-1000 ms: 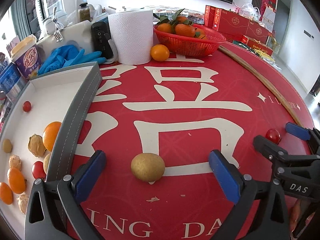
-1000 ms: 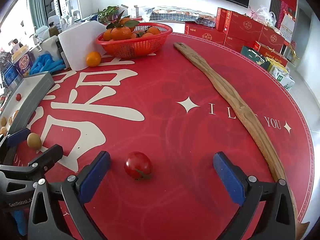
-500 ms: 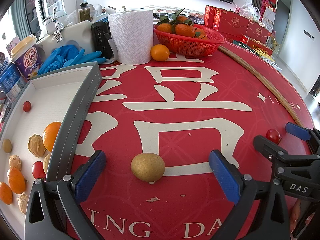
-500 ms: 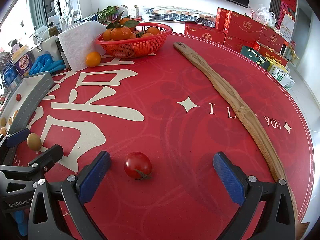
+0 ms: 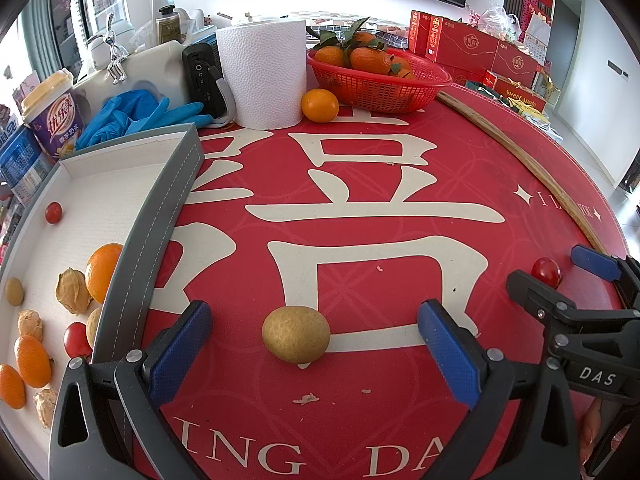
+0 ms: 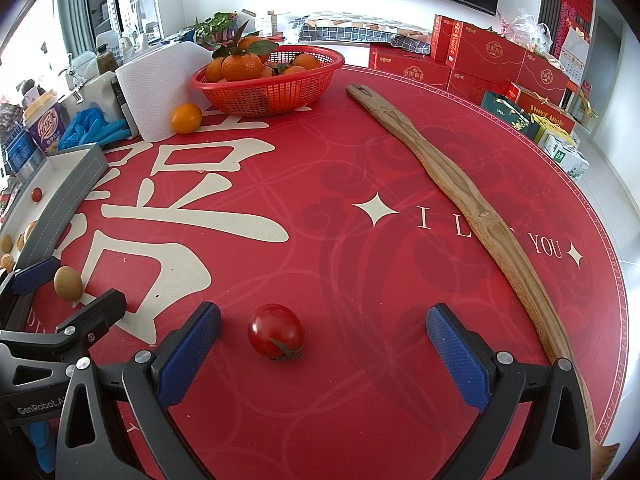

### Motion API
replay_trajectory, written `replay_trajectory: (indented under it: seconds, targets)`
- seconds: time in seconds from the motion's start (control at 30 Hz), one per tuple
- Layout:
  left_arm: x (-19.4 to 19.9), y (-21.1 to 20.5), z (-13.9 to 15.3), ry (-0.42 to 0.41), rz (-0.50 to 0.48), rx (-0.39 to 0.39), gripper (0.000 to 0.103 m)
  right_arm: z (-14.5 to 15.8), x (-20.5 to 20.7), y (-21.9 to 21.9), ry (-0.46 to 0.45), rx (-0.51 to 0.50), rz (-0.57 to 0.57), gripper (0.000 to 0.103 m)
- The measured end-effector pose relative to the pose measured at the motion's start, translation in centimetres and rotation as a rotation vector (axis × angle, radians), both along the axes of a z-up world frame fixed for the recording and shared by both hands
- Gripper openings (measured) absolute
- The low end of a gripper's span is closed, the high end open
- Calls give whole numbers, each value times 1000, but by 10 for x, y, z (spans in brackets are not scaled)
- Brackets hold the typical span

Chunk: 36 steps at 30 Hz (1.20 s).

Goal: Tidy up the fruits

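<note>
A tan round fruit lies on the red table mat between the wide-apart blue pads of my left gripper, which is open and not touching it. A cherry tomato sits between the fingers of my right gripper, also open. At the left stands a white tray with a grey rim, holding oranges, small tomatoes, husked fruits and a tan fruit. In the left wrist view the right gripper straddles the tomato; in the right wrist view the left gripper flanks the tan fruit.
A red basket of mandarins stands at the back with a loose orange beside it. A paper towel roll, blue gloves and a cup crowd the back left. A long wooden stick lies along the right side.
</note>
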<state>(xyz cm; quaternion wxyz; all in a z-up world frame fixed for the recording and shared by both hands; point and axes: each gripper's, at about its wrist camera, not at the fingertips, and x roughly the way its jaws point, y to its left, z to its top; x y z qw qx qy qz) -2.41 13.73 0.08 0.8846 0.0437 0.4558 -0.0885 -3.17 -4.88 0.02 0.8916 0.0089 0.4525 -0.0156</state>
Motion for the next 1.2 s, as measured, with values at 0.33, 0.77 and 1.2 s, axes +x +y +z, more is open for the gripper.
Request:
replay_trajectory:
  seconds: [0.33,0.77,1.2]
  targets:
    - [0,0,0,0,0,0,102,0,0,0,0,0,0,103]
    - [0,0,0,0,0,0,102,0,1,0,0,-1,-1,103]
    - [-17,-7,7,-31,-16,-4,62,2,-7,-1,-12,-5,7,85]
